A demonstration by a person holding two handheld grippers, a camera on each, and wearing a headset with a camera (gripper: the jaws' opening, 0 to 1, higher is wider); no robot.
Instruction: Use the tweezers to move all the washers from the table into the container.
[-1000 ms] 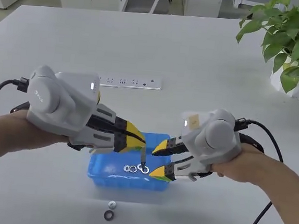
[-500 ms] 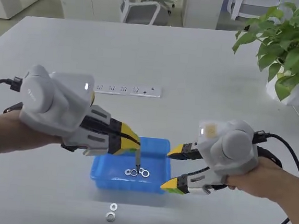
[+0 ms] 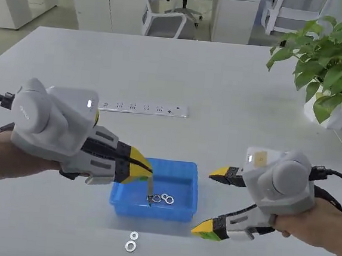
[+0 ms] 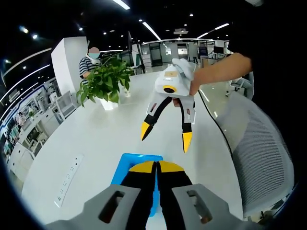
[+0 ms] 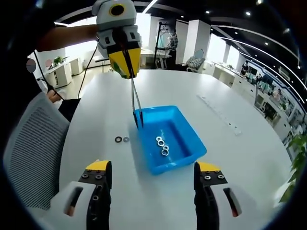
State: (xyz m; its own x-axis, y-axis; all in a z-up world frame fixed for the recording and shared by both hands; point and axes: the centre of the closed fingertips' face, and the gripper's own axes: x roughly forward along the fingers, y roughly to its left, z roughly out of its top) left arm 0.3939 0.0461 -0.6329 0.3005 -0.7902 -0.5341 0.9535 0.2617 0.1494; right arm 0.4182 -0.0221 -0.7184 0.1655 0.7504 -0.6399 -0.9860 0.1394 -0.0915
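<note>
My left gripper (image 3: 142, 166) is shut on thin metal tweezers (image 3: 150, 189), which point down over the near left rim of the blue container (image 3: 182, 175). Several washers (image 3: 165, 198) lie inside it. Two more washers (image 3: 131, 241) rest on the table just in front of it. In the right gripper view the tweezers (image 5: 135, 103) hang from the left gripper (image 5: 123, 61) to the container (image 5: 184, 139) edge, with the two loose washers (image 5: 122, 139) beside them. I cannot make out a washer between the tips. My right gripper (image 3: 209, 202) stands open to the right of the container, holding nothing.
A white power strip (image 3: 141, 108) lies behind the container. A potted plant (image 3: 323, 63) stands at the far right. Office chairs sit beyond the table's far edge. A cable trails from each gripper.
The right gripper has drawn back to the right, away from the container, and opened wider. The tweezers have shifted from the washers inside the container toward its near left rim.
</note>
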